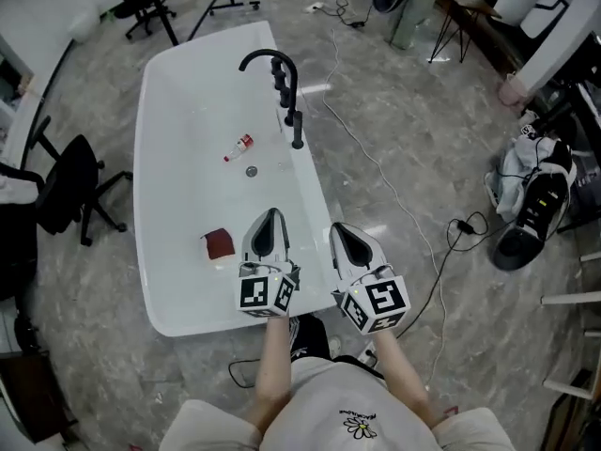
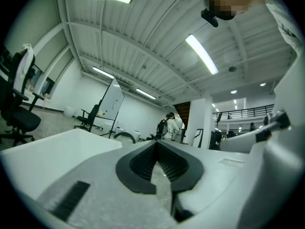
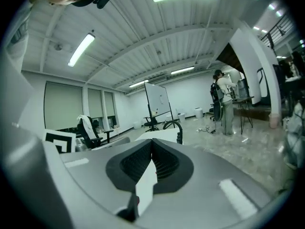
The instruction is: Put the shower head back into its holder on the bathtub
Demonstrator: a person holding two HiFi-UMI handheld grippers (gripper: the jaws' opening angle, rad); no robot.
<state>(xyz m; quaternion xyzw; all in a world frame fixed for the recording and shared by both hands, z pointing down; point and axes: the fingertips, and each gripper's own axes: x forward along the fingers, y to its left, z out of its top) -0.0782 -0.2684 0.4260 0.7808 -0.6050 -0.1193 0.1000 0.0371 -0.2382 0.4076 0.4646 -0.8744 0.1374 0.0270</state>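
The white bathtub (image 1: 188,205) lies ahead of me in the head view, with a black arched faucet (image 1: 268,61) on its right rim. Just in front of the faucet, the slim black shower head (image 1: 297,128) stands upright on that rim. My left gripper (image 1: 270,218) hangs over the tub's near right corner, shut with nothing in it. My right gripper (image 1: 341,230) is beside it, just outside the rim, also shut and holding nothing. Both are well short of the shower head. The left gripper view (image 2: 156,148) and right gripper view (image 3: 151,147) show the jaws pressed together and bare.
A small bottle (image 1: 240,147), a drain (image 1: 251,171) and a reddish-brown block (image 1: 219,244) lie in the tub. Black office chairs (image 1: 66,191) stand to the left. A cable (image 1: 394,195) crosses the floor at right, with shoes and bags (image 1: 535,200) beyond it. A person (image 3: 224,101) stands far off.
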